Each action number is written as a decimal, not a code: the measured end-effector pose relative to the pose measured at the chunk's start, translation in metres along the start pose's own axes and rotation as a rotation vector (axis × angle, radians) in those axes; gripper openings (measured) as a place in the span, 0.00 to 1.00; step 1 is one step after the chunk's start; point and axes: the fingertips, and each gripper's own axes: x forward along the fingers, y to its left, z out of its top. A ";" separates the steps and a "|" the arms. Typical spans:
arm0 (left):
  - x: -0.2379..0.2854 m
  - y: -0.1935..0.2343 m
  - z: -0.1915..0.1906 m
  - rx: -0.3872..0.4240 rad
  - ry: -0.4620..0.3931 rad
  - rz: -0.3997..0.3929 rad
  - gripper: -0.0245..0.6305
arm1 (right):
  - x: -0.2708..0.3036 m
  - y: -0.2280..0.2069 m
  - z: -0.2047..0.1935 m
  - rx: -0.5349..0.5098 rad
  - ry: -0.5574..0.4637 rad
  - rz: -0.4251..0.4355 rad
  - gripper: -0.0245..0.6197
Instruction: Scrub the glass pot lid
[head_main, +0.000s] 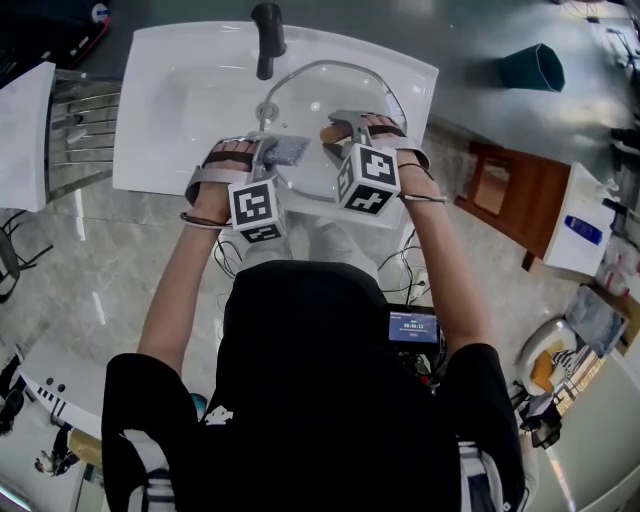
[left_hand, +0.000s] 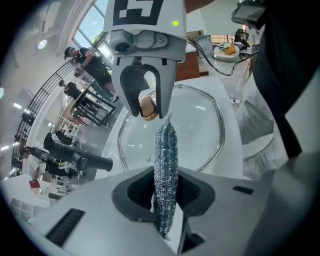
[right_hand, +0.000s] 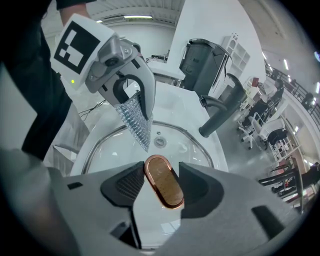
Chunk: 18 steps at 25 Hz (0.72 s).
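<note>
The glass pot lid (head_main: 345, 95) with its metal rim (left_hand: 220, 131) is tilted over the white sink (head_main: 180, 110). My right gripper (head_main: 346, 127) is shut on the lid's copper-rimmed knob (right_hand: 163, 181), which sits between its pads. My left gripper (head_main: 268, 152) is shut on a silvery mesh scrub pad (left_hand: 166, 172). The pad (right_hand: 134, 121) hangs down against the lid's glass (right_hand: 175, 145), close to the knob (left_hand: 148, 108). The two grippers face each other across the lid.
A black faucet (head_main: 268, 38) stands at the sink's far edge, and the drain (right_hand: 160, 142) shows through the glass. A metal rack (head_main: 80, 130) is left of the sink. A wooden stand (head_main: 515, 200) and a teal bin (head_main: 533, 67) are to the right.
</note>
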 end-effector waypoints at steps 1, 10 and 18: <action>-0.001 -0.001 -0.001 -0.006 0.003 -0.001 0.15 | 0.000 0.000 0.000 0.000 0.004 0.000 0.36; -0.016 -0.007 -0.001 -0.147 -0.024 -0.005 0.15 | -0.002 0.002 0.001 0.022 0.014 -0.007 0.37; -0.036 0.012 -0.005 -0.241 -0.052 0.028 0.15 | -0.031 -0.006 0.017 0.048 -0.024 -0.047 0.33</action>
